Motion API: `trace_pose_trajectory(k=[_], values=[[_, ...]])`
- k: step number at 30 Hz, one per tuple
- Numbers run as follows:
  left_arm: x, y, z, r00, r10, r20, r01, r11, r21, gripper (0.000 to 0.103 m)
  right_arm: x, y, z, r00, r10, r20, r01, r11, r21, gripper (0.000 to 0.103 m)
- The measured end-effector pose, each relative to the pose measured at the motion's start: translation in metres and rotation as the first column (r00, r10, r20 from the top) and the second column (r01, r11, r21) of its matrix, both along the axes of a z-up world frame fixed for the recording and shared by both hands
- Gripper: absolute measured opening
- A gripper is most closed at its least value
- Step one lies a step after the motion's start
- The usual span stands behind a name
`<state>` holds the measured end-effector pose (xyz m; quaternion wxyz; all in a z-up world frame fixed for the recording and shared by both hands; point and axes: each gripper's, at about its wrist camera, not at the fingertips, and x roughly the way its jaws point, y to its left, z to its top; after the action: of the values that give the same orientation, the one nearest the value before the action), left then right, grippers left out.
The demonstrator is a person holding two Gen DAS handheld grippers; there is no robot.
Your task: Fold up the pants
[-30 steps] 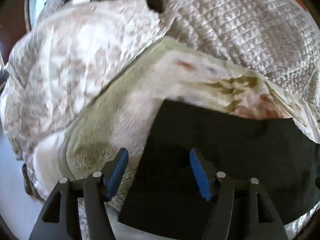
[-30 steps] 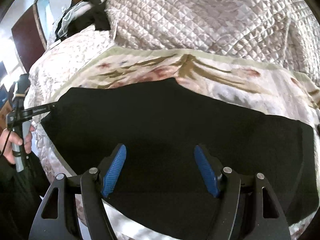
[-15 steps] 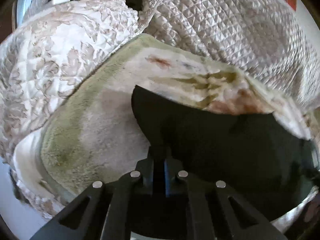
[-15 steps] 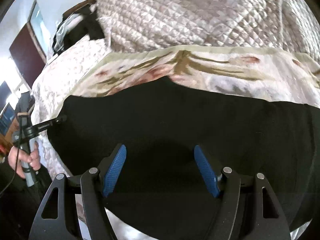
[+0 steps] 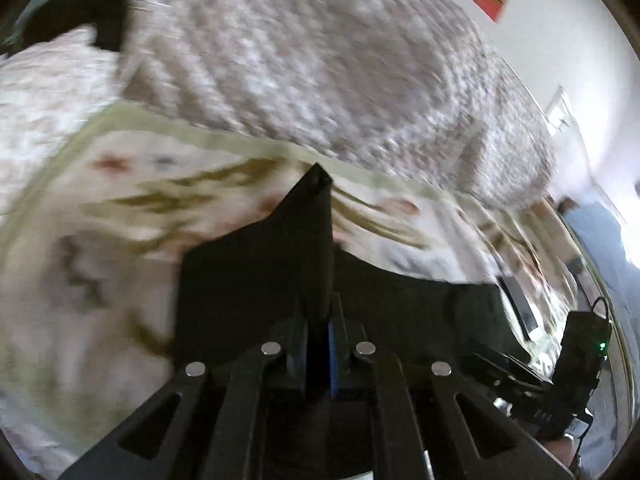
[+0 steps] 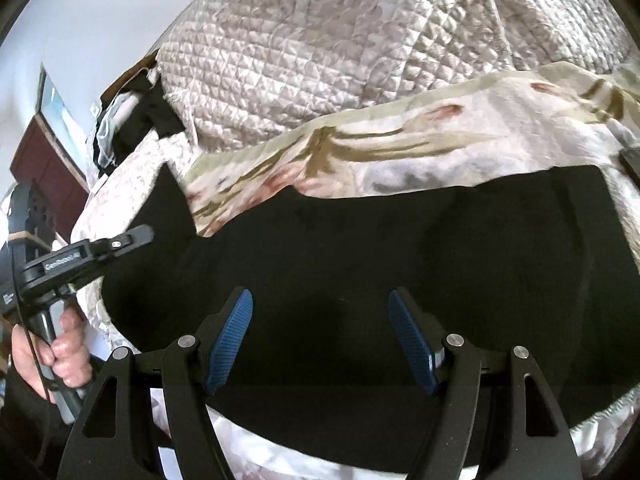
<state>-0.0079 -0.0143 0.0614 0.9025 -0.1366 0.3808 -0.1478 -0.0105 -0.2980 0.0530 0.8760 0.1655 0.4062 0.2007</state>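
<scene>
The black pants (image 6: 380, 248) lie spread across a floral blanket (image 6: 460, 136) on a bed. My left gripper (image 5: 318, 344) is shut on the pants' left end and holds a corner (image 5: 316, 216) lifted into a peak. In the right wrist view that gripper (image 6: 136, 238) shows at the left, holding the raised black corner (image 6: 170, 204). My right gripper (image 6: 322, 340) is open and empty, its blue pads (image 6: 232, 336) hovering just over the near middle of the pants. The pants (image 5: 420, 300) also stretch right in the left wrist view.
A heaped quilted cover (image 6: 340, 40) lies behind the blanket. Dark clothing (image 6: 156, 112) sits at the bed's far left corner. The person's hand (image 6: 60, 352) holds the left gripper's handle. The right gripper's body (image 5: 576, 364) shows at the right. A white wall (image 6: 80, 20) is behind.
My left gripper closed on the pants' left end and lifted it up and toward the right. My right gripper stayed open over the pants.
</scene>
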Motion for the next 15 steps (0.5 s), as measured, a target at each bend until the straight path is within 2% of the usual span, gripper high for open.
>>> trace_pose_trajectory(k=[5, 8, 12, 15], values=[[0.018, -0.065, -0.039, 0.987, -0.127, -0.099, 0.128, 0.992, 0.008, 0.009, -0.004, -0.019, -0.003, 0.999, -0.045, -0.018, 0.045, 0.999, 0.015, 0.071], [0.014, -0.078, -0.05, 0.975, -0.165, -0.151, 0.164, 0.986, -0.018, 0.012, -0.003, -0.022, -0.003, 0.998, -0.057, -0.025, 0.057, 0.998, 0.019, 0.071], [-0.002, -0.067, -0.031, 0.973, -0.211, -0.093, 0.203, 0.975, -0.084, 0.022, -0.002, -0.018, -0.002, 0.999, -0.041, -0.02, 0.042, 0.999, 0.023, 0.071], [-0.009, -0.045, -0.011, 0.982, -0.19, -0.025, 0.186, 0.977, -0.099, 0.033, 0.0, -0.008, -0.004, 1.0, -0.003, -0.023, 0.004, 0.999, 0.033, 0.071]])
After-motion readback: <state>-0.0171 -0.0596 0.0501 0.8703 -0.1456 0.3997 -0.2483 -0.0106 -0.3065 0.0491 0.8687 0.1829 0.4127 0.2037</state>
